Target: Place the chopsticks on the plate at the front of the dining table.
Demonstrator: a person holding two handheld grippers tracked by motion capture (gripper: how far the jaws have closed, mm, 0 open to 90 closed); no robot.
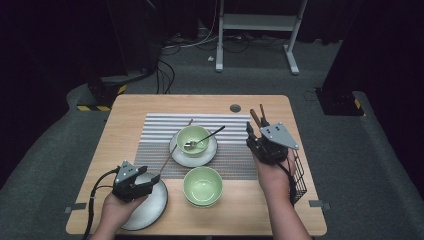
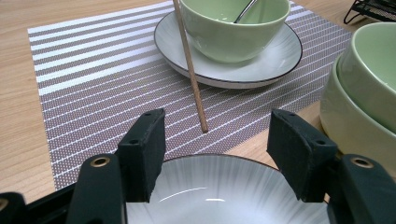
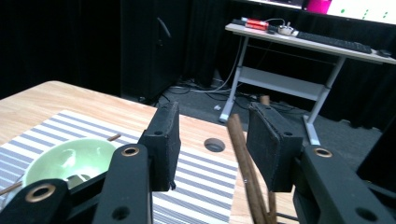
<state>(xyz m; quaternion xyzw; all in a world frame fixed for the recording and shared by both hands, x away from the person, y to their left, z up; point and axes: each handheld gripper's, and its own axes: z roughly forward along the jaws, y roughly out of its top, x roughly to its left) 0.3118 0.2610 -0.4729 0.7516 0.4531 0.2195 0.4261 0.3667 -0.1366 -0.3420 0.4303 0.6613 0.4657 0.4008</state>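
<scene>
Standing chopsticks (image 3: 245,172) between right hand-held gripper (image 3: 212,140) jaws.

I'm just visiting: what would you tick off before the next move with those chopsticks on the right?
1. Chopsticks between the right gripper jaws: ok.
2. Both pads pressing them: not ok, a gap shows on one side.
3. Left gripper open above the near plate: ok.
4. Single chopstick flat on the mat: not ok, it leans on the saucer.
5. Chopsticks free to lift: cannot tell.

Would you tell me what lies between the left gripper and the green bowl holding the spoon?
In the left gripper view, a wooden chopstick slants over the striped placemat there.
</scene>
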